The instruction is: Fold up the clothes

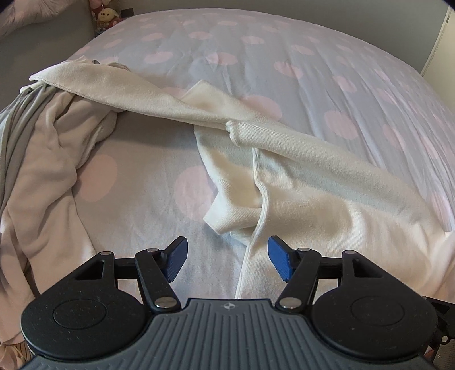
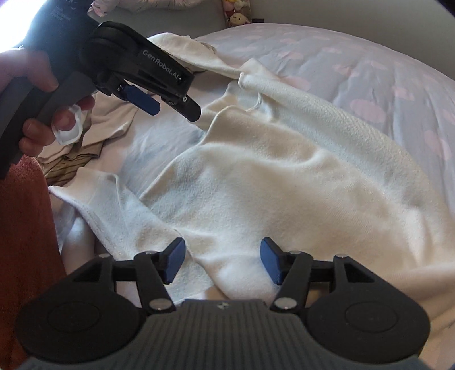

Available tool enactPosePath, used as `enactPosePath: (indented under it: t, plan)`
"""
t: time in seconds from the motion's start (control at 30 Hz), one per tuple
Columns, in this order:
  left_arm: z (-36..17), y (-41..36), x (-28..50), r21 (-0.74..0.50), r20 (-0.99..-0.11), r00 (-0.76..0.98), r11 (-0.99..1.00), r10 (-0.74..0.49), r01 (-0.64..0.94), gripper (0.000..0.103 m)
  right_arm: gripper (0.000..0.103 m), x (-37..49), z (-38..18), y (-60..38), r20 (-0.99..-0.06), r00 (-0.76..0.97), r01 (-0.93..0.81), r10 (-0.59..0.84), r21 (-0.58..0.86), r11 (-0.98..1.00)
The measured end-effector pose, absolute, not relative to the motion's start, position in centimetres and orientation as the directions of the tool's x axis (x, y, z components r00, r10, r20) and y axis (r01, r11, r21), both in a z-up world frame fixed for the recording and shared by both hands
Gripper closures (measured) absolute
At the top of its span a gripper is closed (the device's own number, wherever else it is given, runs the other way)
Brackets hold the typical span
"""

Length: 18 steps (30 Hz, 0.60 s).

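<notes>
A cream-white knit garment (image 1: 298, 176) lies rumpled across the bed, one long part stretching to the upper left. In the left wrist view my left gripper (image 1: 227, 260) hovers open just above the garment's hemmed edge, which runs between the blue pads (image 1: 177, 259) without touching them. In the right wrist view the same garment (image 2: 270, 176) fills the middle. My right gripper (image 2: 223, 263) stands open over a raised fold of it, pads clear of the cloth. The left gripper (image 2: 173, 109) shows at the upper left there, held by a person's hand (image 2: 37, 74).
The bed sheet (image 1: 142, 185) is pale with pink dots. A beige garment (image 1: 42, 170) and a grey one (image 1: 17, 113) are heaped at the left. Striped and beige clothes (image 2: 71, 162) lie under the hand. A plush toy (image 1: 106, 17) sits at the head of the bed.
</notes>
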<state>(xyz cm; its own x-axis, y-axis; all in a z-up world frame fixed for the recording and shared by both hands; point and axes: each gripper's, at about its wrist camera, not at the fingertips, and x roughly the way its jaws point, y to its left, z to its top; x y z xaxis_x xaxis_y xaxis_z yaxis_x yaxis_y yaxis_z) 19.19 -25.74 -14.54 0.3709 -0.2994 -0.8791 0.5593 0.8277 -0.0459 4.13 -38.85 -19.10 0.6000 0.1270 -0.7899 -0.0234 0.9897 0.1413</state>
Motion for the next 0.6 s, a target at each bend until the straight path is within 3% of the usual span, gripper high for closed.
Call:
enactPosePath:
  t: [0.1,0.13,0.17,0.33,0.6]
  plan:
    - [-14.5,-25.7,18.9,-0.036,-0.88,0.373,0.823,-0.296,0.568,0.041,0.068,4.7,-19.8,-38.9,-0.819,0.568,0.003,0.076,0.095,0.995]
    - [-14.3,-25.6,18.8,-0.034,-0.879,0.375,0.822,-0.295,0.568,0.041,0.086,4.7,-19.8,-39.1,-0.819,0.57,0.013,0.074,0.098,0.995]
    - [-14.1,-25.5,18.7,-0.034,-0.877,0.378,0.823,-0.297,0.568,0.041,0.096,4.7,-19.7,-39.5,-0.815,0.574,0.027,0.076,0.112,0.993]
    - [-13.0,-24.9,18.1,-0.035,-0.864,0.4,0.828,-0.307,0.56,0.041,0.097,3.5,-17.6,-41.3,-0.765,0.642,0.088,0.048,0.135,0.987]
    - [-12.0,-24.1,16.8,-0.055,-0.858,0.397,0.826,-0.326,0.56,0.041,0.098,0.9,-12.7,-49.7,-0.678,0.684,0.342,-0.269,-0.029,0.939]
